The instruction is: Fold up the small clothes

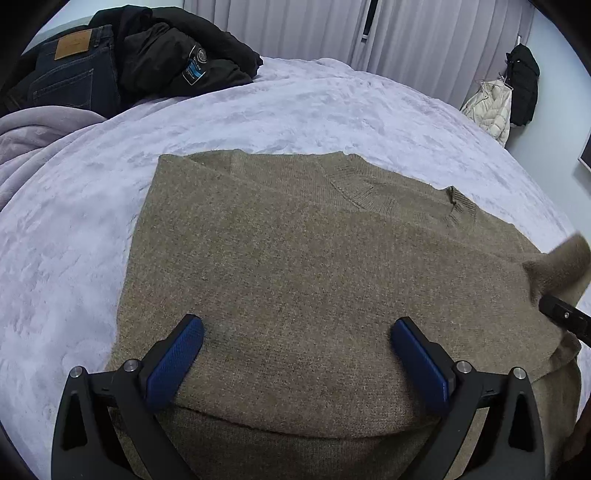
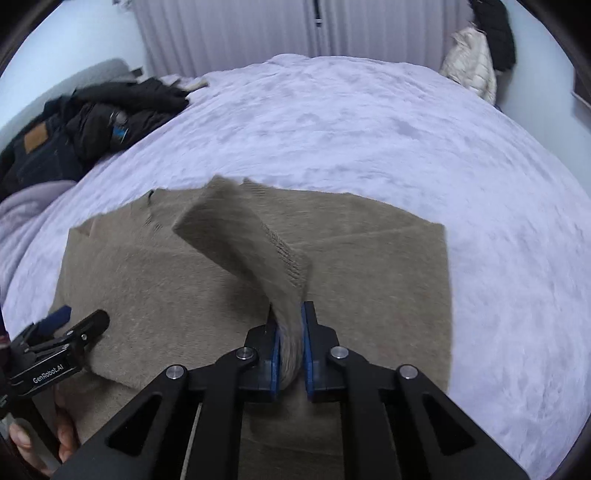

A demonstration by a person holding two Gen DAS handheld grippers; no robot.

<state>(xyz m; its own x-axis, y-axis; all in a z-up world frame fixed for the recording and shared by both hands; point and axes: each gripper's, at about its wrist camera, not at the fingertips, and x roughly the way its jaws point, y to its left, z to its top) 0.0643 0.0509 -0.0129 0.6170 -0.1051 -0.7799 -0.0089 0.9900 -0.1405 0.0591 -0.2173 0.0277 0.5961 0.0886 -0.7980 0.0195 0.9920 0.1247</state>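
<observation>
My right gripper [image 2: 287, 325] was pinched tight on a sleeve [image 2: 243, 236] of the brown sweater [image 1: 295, 266], its blue pads pressed against the knit from both sides. The sleeve rose from the jaws and hung in the air above the body of the garment, its ribbed cuff toward the right; it was blurred in the right wrist view. My left gripper [image 1: 297, 339] stood wide apart, nothing between its blue pads [image 1: 173, 365], hovering low over the sweater's lower left part; whether it touched the knit I could not tell. In the right wrist view that gripper showed at the left edge, over the sweater's left side.

The sweater lay spread on the pale lavender bedspread [image 1: 295, 107], collar [image 1: 369, 184] away from me. Farther off, at the left back of the bed, lay dark jeans [image 1: 74, 74] and a black jacket [image 1: 177, 48]. A cream coat [image 1: 487, 110] hung near the grey curtains [image 1: 295, 26].
</observation>
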